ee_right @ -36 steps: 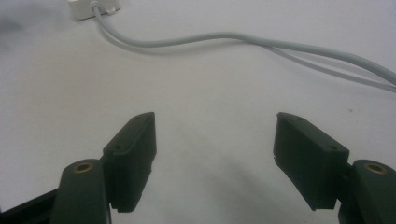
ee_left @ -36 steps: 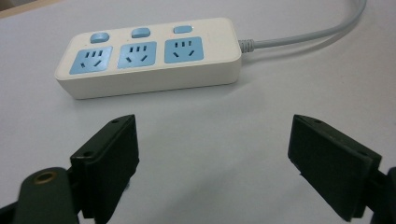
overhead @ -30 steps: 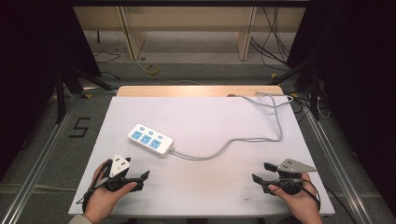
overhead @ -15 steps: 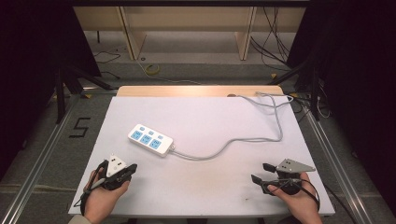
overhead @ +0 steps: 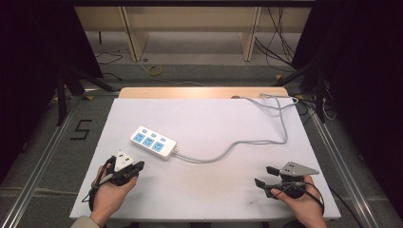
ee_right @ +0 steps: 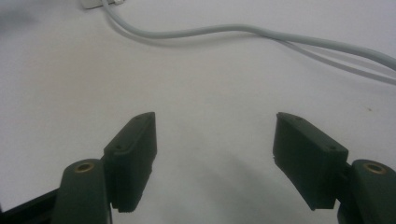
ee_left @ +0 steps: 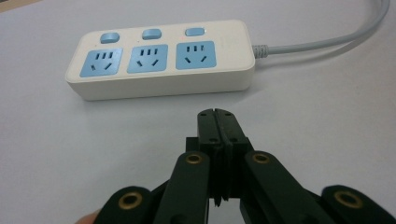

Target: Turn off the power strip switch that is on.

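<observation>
A white plastic power strip (overhead: 153,142) with three blue socket faces and three blue switches lies flat on the white-topped bench (overhead: 214,118), left of the middle and nearer the front edge than the far one, set at a slant. Its grey round cable (overhead: 228,148) leaves the right-hand end, runs across the bench toward the right edge, bends back and heads up to the far right corner, where it doubles over itself.

The left hand-held gripper (overhead: 138,166) sits close to the front-left corner, held in the person's left hand (overhead: 109,192), its black tips pointing toward the power strip and stopping just short of it — near, not touching. In the left gripper view its two black jaws are pressed flat together with nothing between them (ee_left: 217,122); they have just been closing, and they closed on air. The power strip (ee_left: 159,58) lies straight ahead of them, its long side facing the tips.

The right hand-held gripper (overhead: 264,176) rests near the front-right corner in the right hand (overhead: 299,202), a grey three-cornered plate on top. Its jaws stand wide apart and empty (ee_right: 215,158) — bare bench surface shows between them, with the grey cable (ee_right: 243,31) crossing farther off.
</observation>
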Demonstrator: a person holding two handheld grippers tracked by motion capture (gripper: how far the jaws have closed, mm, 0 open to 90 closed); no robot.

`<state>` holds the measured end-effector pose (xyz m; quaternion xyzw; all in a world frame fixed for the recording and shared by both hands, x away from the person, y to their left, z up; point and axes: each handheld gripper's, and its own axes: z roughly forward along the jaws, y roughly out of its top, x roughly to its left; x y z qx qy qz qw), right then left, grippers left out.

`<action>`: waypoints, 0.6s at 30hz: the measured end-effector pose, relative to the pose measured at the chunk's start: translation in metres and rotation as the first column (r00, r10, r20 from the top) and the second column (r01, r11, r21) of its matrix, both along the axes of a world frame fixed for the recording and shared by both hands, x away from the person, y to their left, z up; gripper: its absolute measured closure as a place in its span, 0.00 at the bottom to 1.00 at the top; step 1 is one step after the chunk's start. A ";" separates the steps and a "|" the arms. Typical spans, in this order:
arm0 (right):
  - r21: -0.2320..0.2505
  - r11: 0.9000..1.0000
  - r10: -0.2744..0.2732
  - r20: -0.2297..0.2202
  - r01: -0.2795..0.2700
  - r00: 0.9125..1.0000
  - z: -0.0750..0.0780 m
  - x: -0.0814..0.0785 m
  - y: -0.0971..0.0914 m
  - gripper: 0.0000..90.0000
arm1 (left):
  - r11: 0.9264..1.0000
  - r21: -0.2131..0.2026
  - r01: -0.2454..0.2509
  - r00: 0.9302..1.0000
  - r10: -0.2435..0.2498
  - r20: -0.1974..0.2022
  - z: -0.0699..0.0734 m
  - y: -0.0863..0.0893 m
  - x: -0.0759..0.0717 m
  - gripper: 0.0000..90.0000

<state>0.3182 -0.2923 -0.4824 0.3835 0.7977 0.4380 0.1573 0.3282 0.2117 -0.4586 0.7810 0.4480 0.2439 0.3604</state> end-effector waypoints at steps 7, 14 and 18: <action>-0.002 1.000 0.002 -0.002 -0.002 1.000 0.000 0.000 0.000 0.35 | 0.999 -0.027 -0.023 1.000 0.023 -0.002 0.002 0.002 0.003 1.00; 0.000 1.000 0.004 0.001 -0.004 1.000 0.000 0.000 0.001 0.35 | 0.999 -0.034 -0.028 1.000 0.028 -0.002 0.006 0.003 0.009 1.00; 0.000 1.000 0.003 0.002 -0.003 1.000 0.000 0.000 0.001 0.35 | 0.999 -0.042 -0.033 0.999 0.032 -0.009 0.007 0.001 0.013 1.00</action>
